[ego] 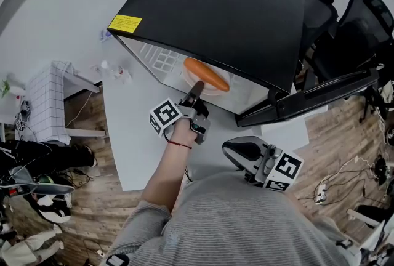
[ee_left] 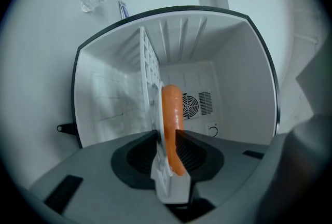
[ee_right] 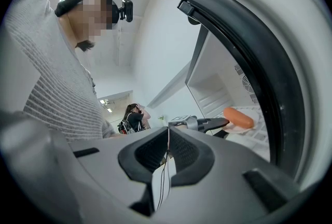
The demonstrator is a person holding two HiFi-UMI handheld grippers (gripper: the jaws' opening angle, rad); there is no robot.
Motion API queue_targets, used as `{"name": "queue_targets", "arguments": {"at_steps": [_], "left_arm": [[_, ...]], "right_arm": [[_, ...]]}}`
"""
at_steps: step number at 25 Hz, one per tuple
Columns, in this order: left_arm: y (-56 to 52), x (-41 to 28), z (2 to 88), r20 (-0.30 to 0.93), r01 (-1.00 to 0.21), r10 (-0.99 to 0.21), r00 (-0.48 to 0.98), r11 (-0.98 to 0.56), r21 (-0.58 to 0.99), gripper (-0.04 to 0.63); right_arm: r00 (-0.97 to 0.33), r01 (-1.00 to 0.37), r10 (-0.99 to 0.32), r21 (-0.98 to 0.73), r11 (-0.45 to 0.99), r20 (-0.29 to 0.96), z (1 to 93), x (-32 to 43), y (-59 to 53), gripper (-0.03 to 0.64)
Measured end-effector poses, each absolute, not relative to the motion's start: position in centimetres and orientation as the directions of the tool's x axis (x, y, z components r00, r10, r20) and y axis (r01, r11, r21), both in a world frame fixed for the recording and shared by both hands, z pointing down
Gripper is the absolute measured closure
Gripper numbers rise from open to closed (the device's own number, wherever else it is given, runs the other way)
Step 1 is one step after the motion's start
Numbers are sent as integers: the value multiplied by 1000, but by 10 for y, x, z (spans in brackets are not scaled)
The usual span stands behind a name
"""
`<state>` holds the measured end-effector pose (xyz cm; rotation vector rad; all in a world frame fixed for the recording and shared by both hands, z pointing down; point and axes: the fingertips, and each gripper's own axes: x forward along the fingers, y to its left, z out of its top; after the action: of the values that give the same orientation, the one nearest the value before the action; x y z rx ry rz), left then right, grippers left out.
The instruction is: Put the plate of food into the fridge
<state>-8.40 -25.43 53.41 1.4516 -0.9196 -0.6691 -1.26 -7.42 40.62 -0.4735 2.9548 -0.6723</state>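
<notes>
Careful — your left gripper (ee_left: 166, 134) is slack around the round white plate (ee_left: 171, 186) of orange sausage (ee_left: 171, 109), shelved inside the black fridge (ego: 209, 6); right gripper (ee_right: 167, 132) clenched, empty. Snag the rim withdrawing and it slides out.

Right gripper (ee_right: 167, 133) jaws together, outside fridge (ee_right: 215, 91), beside its dark door rim (ee_right: 270, 57). Inside fridge: sausage (ee_right: 238, 117) on plate (ee_right: 248, 128), left gripper (ee_right: 220, 123) alongside.
</notes>
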Motion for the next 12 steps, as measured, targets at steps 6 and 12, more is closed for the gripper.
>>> {"name": "queue_targets", "arguments": {"at_steps": [6, 12], "left_arm": [[-253, -83, 534, 138, -200, -848, 512, 38, 979, 476], [-249, -85, 536, 160, -211, -851, 501, 59, 976, 465]], "right_arm": [[-949, -284, -316, -433, 855, -1, 407, -11, -74, 603], [-950, -281, -313, -435, 855, -3, 406, -12, -73, 603]]}}
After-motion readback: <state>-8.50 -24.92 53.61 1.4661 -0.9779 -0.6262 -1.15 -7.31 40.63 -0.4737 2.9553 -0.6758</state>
